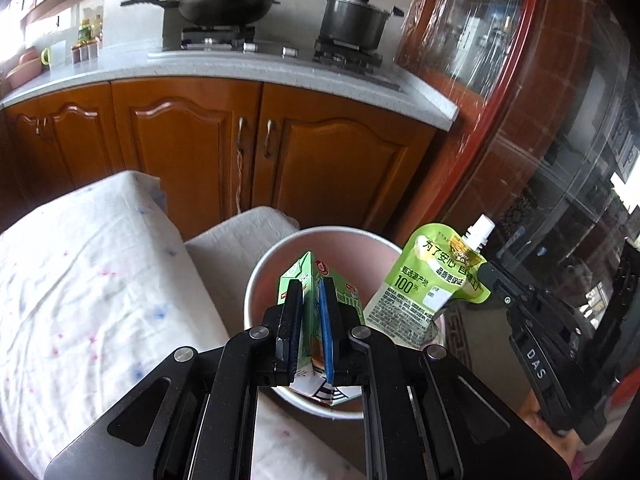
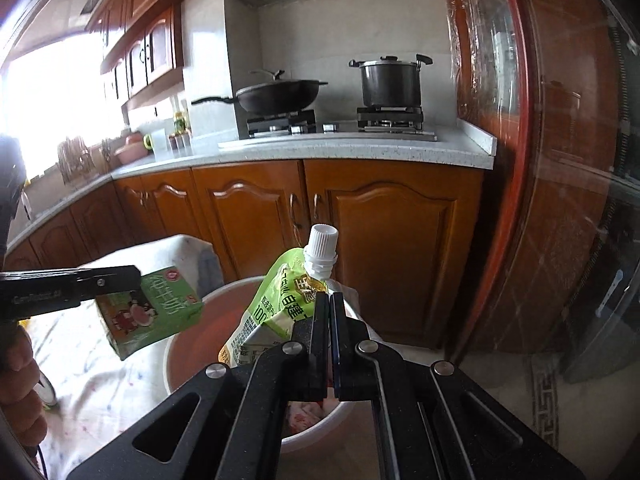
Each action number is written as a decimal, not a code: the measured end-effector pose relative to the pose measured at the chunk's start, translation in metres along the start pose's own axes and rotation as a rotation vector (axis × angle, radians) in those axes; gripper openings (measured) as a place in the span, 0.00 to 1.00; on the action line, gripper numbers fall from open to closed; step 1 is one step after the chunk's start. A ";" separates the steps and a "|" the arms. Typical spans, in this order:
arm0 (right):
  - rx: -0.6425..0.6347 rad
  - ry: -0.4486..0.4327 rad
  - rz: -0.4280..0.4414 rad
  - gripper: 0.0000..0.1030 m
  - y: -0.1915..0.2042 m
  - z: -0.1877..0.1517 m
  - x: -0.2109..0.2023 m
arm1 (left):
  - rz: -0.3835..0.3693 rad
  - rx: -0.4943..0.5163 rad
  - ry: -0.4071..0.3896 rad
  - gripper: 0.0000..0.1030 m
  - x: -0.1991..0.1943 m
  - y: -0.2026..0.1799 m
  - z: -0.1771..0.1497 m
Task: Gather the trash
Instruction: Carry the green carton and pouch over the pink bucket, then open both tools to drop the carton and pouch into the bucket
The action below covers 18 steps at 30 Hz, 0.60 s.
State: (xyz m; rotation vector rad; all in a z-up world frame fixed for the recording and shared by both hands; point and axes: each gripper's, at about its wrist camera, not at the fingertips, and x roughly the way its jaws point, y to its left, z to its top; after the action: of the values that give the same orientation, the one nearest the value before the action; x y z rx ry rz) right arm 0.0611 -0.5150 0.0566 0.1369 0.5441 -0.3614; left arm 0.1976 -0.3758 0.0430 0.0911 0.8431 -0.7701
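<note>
My left gripper [image 1: 310,286] is shut on a green milk carton [image 1: 308,276] and holds it over the round pink-lined bin [image 1: 256,280]. In the right wrist view the same carton [image 2: 148,316] hangs tilted from the left gripper [image 2: 138,280] above the bin's left rim [image 2: 188,336]. My right gripper [image 2: 329,296] is shut on a light green spout pouch [image 2: 276,304] with a white cap, held over the bin. From the left wrist view the pouch [image 1: 432,276] hangs at the bin's right edge, pinched by the right gripper [image 1: 486,270].
A white cloth with coloured specks [image 1: 80,280] covers the surface left of the bin. Wooden cabinet doors [image 1: 192,148] and a grey countertop [image 1: 280,68] with a wok [image 1: 224,6] and a pot [image 1: 352,20] stand behind. A dark red glass-fronted cabinet [image 1: 520,120] stands at right. A hand [image 2: 18,376] shows at left.
</note>
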 end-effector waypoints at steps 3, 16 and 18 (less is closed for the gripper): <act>-0.018 0.022 -0.008 0.01 0.000 -0.001 0.009 | 0.001 -0.002 0.024 0.07 0.015 -0.001 -0.002; -0.042 0.109 0.000 0.06 -0.001 -0.009 0.035 | -0.024 0.035 0.109 0.09 0.047 -0.010 -0.008; -0.033 0.117 0.003 0.09 -0.002 -0.010 0.036 | -0.032 0.036 0.109 0.09 0.045 -0.010 -0.010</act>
State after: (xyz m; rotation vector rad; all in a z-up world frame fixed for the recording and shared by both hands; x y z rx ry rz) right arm 0.0841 -0.5258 0.0294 0.1271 0.6648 -0.3428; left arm 0.2033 -0.4058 0.0073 0.1535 0.9358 -0.8159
